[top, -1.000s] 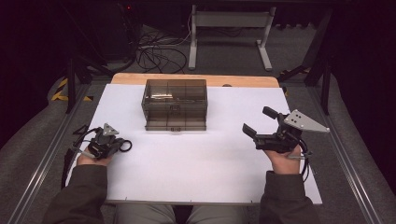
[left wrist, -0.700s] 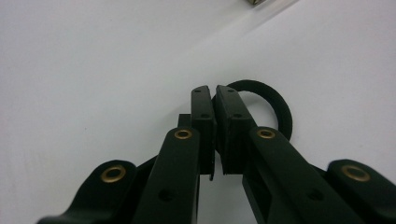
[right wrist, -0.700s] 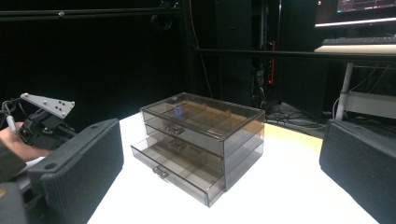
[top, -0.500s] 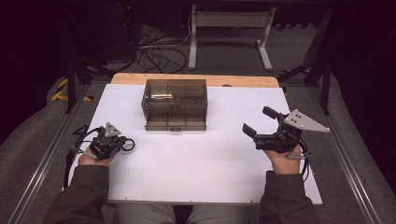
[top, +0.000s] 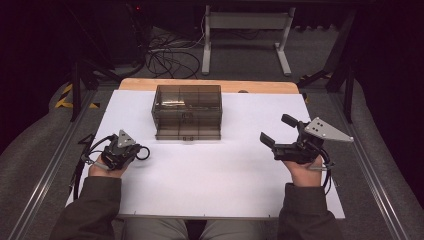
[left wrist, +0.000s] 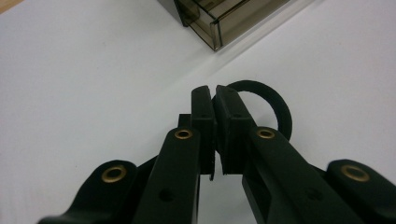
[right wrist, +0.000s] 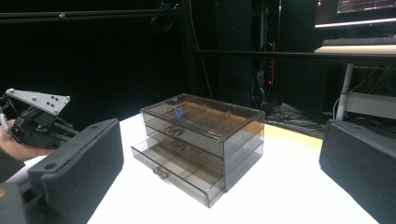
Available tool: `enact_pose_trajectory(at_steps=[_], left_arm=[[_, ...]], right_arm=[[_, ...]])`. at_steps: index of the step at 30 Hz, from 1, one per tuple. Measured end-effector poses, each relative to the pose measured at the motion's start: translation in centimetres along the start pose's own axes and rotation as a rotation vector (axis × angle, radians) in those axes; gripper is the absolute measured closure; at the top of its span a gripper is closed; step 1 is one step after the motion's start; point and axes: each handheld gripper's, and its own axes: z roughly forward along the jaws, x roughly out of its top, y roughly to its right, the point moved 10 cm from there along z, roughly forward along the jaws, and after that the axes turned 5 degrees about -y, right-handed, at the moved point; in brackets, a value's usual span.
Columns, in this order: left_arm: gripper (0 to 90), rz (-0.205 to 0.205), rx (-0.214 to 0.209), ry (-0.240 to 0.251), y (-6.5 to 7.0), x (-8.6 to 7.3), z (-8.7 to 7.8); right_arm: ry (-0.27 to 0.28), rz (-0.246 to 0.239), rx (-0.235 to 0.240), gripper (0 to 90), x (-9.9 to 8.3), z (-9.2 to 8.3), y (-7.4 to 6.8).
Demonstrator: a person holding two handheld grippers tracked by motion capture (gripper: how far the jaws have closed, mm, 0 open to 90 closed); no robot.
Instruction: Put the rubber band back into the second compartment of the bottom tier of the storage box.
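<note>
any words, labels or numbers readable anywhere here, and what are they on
No text can be read.
Smoky drawer box: no label or brand visible.
Left gripper and right gripper: no markings legible.
Monitor behind the table: coloured lines of text, too small and blurred to read.

1. The left gripper (top: 131,150) is low at the table's left, jaws pinched together, hand (top: 106,169) behind it.
2. The right gripper (top: 281,133) is raised, jaws spread wide.

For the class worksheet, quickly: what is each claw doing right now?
Left claw: closed on a black ring.
Right claw: open, holding nothing.
</note>
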Motion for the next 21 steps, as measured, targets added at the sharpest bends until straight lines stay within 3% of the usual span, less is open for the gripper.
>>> enact_pose_trajectory(at_steps=[8, 21], left_arm=[[86.3, 0.003, 0.005, 0.039, 0.5, 1.3, -0.3], [86.3, 0.030, -0.009, 0.055, 1.8, 2.9, 0.4]], right_arm=[[-0.004, 0.003, 0.002, 0.4, -0.1, 0.1, 0.0], [0.015, 0.008, 0.002, 0.4, 0.2, -0.4, 0.2]])
